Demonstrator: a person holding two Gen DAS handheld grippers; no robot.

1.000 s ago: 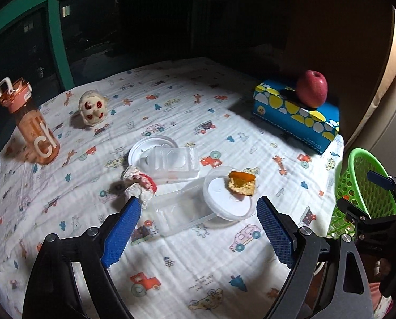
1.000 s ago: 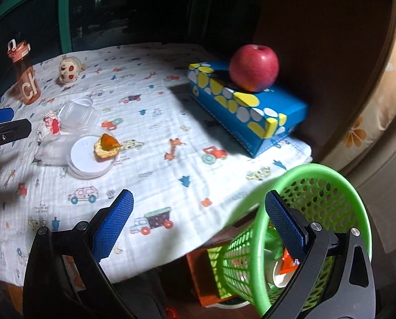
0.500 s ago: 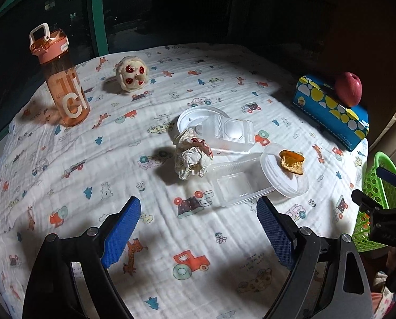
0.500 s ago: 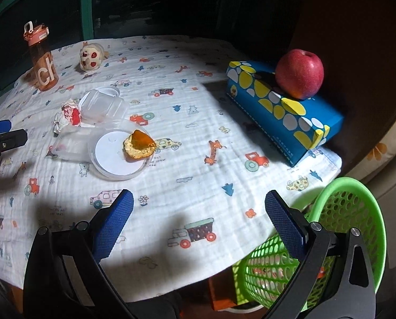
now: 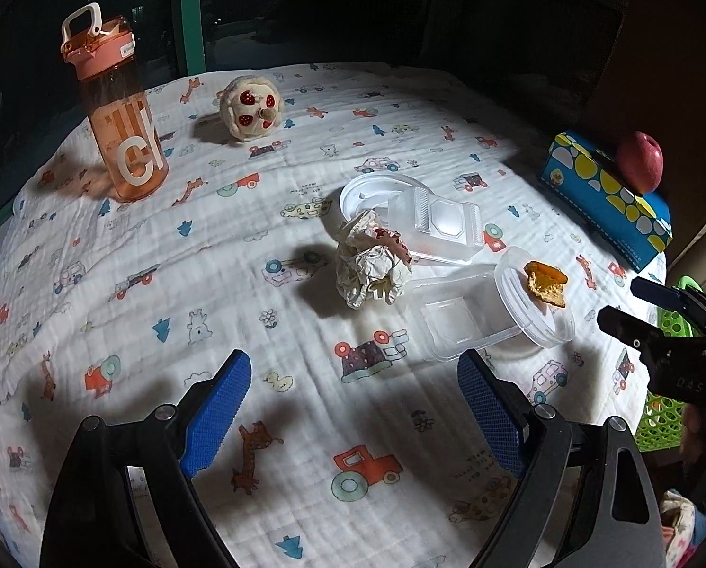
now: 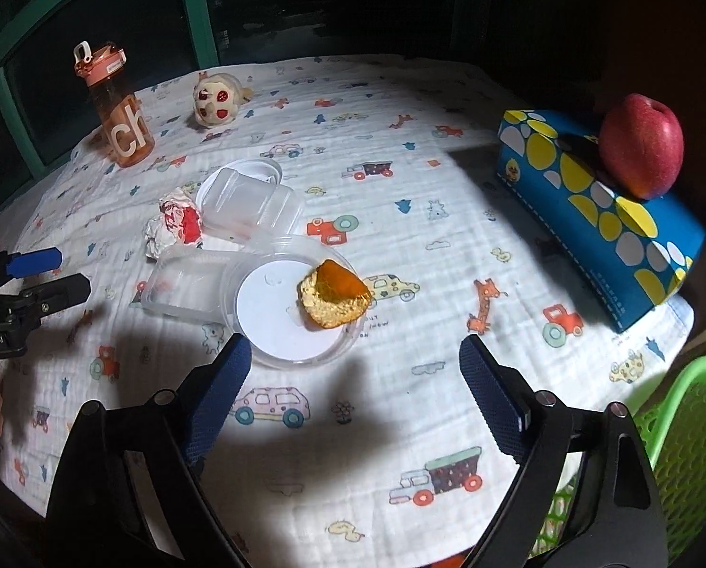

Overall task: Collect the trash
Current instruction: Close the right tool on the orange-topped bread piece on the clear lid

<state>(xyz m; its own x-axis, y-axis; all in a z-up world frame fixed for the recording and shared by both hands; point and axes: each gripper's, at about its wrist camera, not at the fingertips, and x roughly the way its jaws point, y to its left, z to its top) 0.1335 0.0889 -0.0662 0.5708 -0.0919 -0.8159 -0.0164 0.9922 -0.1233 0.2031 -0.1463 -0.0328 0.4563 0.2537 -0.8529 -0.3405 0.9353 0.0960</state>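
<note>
While the trash is lying bunched together near the middle of the round tabletop (image 5: pixel 130 255), both pairs of tongs are hanging above it with nothing between their blue pads. The left tongs (image 5: pixel 353 402) are standing wide apart, pointing down towards the crumpled white paper ball with red stains (image 5: pixel 371 262), which is probably their target. The right tongs (image 6: pixel 355 402) have just been closing a little yet are still gaping, aimed at the orange-crusted scrap of bread (image 6: pixel 334 300) that is sitting on the rim of a round clear plastic lid (image 6: pixel 286 317). Touching that lid, a clear rectangular plastic tub (image 6: pixel 187 284) is lying on its side, and behind it a second clear plastic box (image 6: pixel 253 206) is resting on a white round lid (image 5: pixel 367 191); the litter seems gathered so that either hand can reach it. A green mesh plastic basket (image 6: pixel 689 430) is waiting below the tabletop's edge on the right side, likely as the bin. Keepers are standing well apart from the litter: an orange translucent drinking bottle (image 5: pixel 116 113), a small cream plush toy with red spots (image 5: pixel 251 106), and a red apple (image 6: pixel 641 146) on a blue tissue box with yellow and white dots (image 6: pixel 594 208). A white cloth printed with cartoon cars and animals is covering the tabletop, with dark night windows in green frames behind.
</note>
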